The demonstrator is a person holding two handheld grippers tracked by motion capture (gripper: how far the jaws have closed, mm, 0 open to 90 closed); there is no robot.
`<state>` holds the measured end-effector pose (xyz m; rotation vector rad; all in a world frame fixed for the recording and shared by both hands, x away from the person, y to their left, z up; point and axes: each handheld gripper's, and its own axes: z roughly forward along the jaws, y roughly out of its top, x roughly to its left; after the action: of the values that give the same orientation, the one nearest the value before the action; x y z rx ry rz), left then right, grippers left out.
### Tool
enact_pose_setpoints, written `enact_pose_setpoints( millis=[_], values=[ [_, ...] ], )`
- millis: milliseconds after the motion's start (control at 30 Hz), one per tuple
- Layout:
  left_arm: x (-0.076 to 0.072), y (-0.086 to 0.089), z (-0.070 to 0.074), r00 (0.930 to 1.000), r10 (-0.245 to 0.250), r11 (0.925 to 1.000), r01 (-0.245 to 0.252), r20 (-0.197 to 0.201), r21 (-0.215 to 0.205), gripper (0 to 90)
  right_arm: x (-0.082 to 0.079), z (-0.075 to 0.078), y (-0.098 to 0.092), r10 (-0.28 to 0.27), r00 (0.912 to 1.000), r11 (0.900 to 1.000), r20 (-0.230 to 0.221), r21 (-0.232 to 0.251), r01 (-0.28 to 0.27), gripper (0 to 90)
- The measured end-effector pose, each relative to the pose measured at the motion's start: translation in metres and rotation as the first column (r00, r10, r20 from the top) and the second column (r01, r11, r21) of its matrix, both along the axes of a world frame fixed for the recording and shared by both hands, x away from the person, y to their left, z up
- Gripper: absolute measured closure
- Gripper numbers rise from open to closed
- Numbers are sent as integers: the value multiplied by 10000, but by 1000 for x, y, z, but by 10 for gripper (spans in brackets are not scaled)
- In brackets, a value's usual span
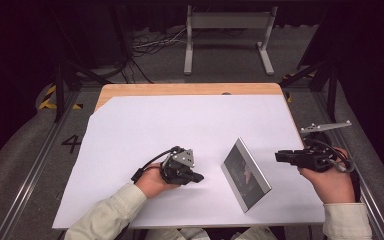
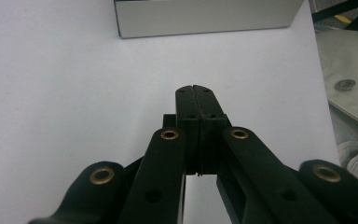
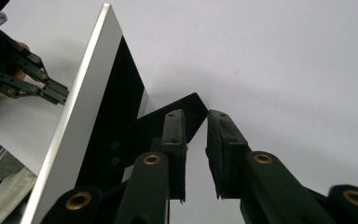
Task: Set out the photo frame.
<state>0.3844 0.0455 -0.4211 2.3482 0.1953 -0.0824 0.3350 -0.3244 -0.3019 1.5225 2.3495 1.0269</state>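
A silver-edged picture frame stands tilted on the white sheet between my two hands, its dark picture side facing the left hand. My left gripper lies low on the sheet to the frame's left and points at it, jaws pressed together with nothing in them. The frame's silver edge is a short way ahead of those jaws. My right gripper hovers to the frame's right and points left at it. Its jaws stand slightly apart with nothing between them, just behind the frame's back and black prop stand.
The white sheet covers most of a wooden table. A white metal stand and cables sit on the floor beyond the far edge. Dark rails run along both sides of the table. A pale sleeve lies at the near edge.
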Motion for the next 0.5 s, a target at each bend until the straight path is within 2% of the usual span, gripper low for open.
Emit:
enact_pose_setpoints(
  millis=[333,500],
  values=[
    [8,7,-4,9989,462,9989,-462,-82,70,900,0,7,6,-140,9997,9996,-211,-227,135,759],
    [10,9,-5,9986,528,9986,-528,-71,38,900,1,10,9,-208,9992,9992,-341,-345,196,755]
  ],
)
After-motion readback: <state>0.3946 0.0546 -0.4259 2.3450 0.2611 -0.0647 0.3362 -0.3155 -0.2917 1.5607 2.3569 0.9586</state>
